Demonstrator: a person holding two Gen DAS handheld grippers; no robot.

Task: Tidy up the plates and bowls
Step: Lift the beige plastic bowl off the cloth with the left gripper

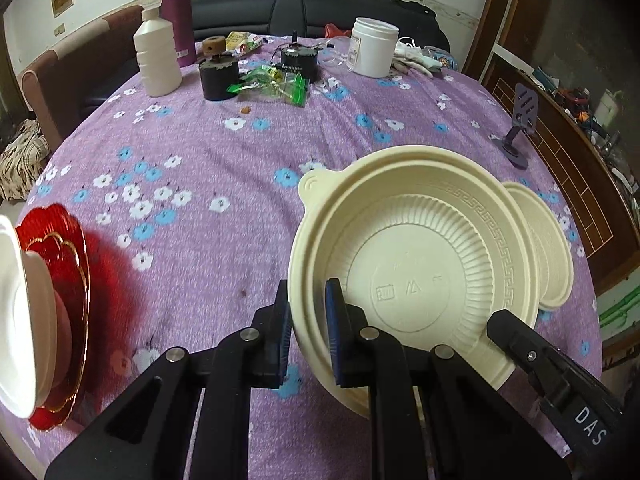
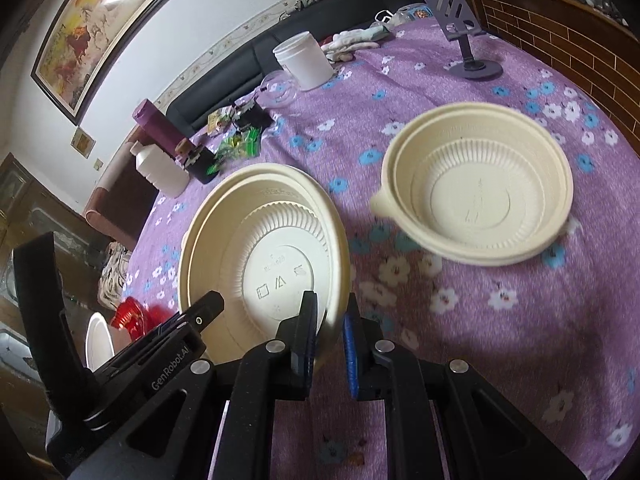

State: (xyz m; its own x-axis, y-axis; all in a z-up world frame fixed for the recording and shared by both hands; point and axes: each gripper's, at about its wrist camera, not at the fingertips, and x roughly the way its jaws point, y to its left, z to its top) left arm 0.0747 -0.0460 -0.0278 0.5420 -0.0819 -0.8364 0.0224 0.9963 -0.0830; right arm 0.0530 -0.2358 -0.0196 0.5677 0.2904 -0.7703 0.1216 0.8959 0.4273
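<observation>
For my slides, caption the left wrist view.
Both grippers, left and right, clamp opposite rims of a cream bowl over a purple floral tablecloth, another bowl behind.

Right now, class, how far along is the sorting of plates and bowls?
Looks done: a white dish appears stacked on the red plate. In hand: the left claw and right claw both clamp one cream bowl by its rim, tilted. Left: it is not yet nested with the second cream bowl on the cloth.
</observation>
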